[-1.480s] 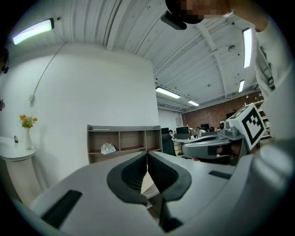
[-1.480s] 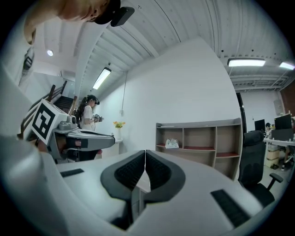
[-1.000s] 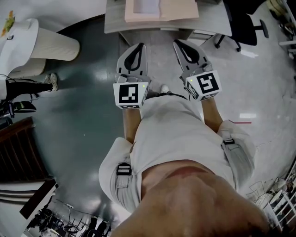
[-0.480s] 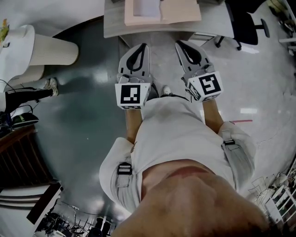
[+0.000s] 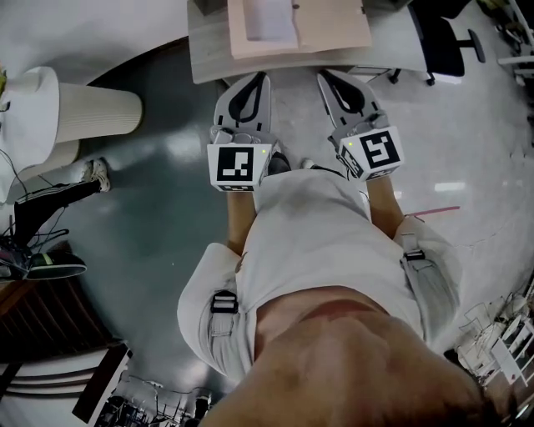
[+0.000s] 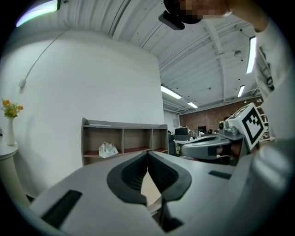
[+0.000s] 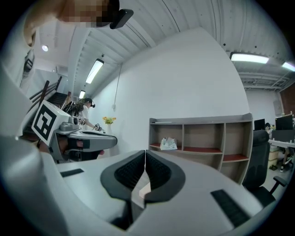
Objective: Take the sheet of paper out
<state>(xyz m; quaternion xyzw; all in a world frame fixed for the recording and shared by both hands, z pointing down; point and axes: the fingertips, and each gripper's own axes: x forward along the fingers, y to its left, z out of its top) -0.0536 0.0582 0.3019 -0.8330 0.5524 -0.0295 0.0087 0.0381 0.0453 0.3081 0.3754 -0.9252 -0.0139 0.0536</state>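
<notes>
Here is the sheet of paper (image 5: pixel 271 18), white, lying flat at twelve o'clock in the head view. It rests on the left half of a peach-coloured folder (image 5: pixel 334 25) on the grey bench (image 5: pixel 209 54).

Just short of the bench edge are the two grippers, side by side and pointing level toward it. The left gripper (image 5: pixel 262 77) has its jaws closed tip to tip with nothing between them. The right gripper (image 5: pixel 322 76) is the same, pads together and empty. Neither touches the paper or the folder.

The floor (image 5: pixel 158 233) under the person is glossy. It is dark grey-green from six round to eleven o'clock and paler speckled grey from one to four. A short red strip (image 5: pixel 438 211) lies on the pale part at three o'clock.

At nine to ten o'clock stands a white round table (image 5: pixel 29 100) on a cream pedestal (image 5: pixel 96 108). A shoe (image 5: pixel 98 172) of someone standing shows just below it. A black office chair (image 5: pixel 446 42) sits at one o'clock beside the bench.

Ahead, the gripper views show a plain white wall (image 7: pixel 193 83). Against it stands a low open shelf unit (image 7: pixel 203 138) with a crumpled white bag (image 7: pixel 168 143) in one compartment. Yellow flowers in a vase (image 6: pixel 10 120) stand over at nine o'clock, and strip lights (image 7: pixel 249 57) run along the ribbed ceiling.
</notes>
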